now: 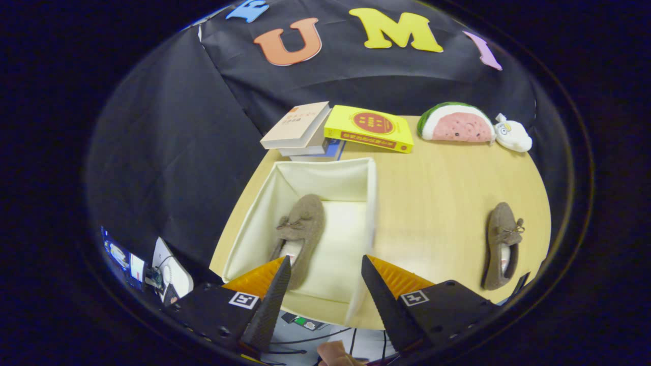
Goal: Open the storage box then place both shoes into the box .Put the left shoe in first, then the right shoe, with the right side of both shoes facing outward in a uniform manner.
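Halfway through, by the look of it. Storage box already open on the wooden table, cream fabric walls standing up, no lid on top. One brown loafer lying inside along the box's left wall, toe pointing away toward the far wall, little bow on the upper. Presumably the left shoe, so first placement looks done.

Gripper hanging just over the box's near edge, fingers spread wide apart, nothing held between them. Heel of the boxed loafer sitting right next to the left finger tip, but not pinched by anything.

Second loafer out on bare table, well off to the right of the box and of the right finger, toe also pointing away. Same brown knit, same bow.

So next up, probably: swing right, come down over that shoe, grab it around the middle or the heel opening, carry it back. Soft floppy upper, so a grip low on the sides seems safer than on the bow. Open strip on the box's right side looks like the landing spot, same heading as the first so both match.

Stack of books, yellow book, watermelon plush and white plush at the far end, all out of the way.
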Demonstrator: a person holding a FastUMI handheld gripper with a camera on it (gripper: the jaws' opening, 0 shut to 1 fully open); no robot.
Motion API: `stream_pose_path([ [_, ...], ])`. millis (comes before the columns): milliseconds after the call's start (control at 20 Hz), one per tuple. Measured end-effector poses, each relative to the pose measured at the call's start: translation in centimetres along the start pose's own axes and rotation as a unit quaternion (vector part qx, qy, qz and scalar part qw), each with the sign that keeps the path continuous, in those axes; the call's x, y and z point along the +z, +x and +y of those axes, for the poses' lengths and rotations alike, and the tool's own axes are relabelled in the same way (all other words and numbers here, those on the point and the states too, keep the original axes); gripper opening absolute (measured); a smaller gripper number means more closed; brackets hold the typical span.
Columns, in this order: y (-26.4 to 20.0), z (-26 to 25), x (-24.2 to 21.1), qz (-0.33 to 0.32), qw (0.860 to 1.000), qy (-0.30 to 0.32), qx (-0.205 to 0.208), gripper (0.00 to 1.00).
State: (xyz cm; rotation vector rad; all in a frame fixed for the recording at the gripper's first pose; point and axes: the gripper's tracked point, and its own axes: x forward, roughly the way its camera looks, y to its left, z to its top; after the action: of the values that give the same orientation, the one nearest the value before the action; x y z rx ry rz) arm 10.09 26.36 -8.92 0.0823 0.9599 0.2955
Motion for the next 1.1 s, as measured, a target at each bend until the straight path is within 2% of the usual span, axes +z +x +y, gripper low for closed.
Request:
stream_pose_path([
  [150,-2.1,-6.4,-0.3,-0.001,1.000,0.019,-0.010,0.85],
  [350,-3.4,-18.3,-1.9,0.008,0.996,0.038,-0.080,0.85],
  [550,-4.1,-28.6,-3.1,0.012,0.989,0.067,-0.133,0.85],
  [700,-3.2,-33.3,-4.7,0.036,0.984,0.078,-0.158,0.86],
  [900,-1.7,-36.7,-5.8,0.069,0.977,0.076,-0.186,0.86],
  [1000,-0.6,-37.8,-5.9,0.068,0.973,0.078,-0.206,0.80],
  [1050,-0.4,-38.5,-5.8,0.071,0.969,0.074,-0.224,0.79],
  [1100,0.0,-38.6,-5.8,0.073,0.970,0.072,-0.223,0.79],
])
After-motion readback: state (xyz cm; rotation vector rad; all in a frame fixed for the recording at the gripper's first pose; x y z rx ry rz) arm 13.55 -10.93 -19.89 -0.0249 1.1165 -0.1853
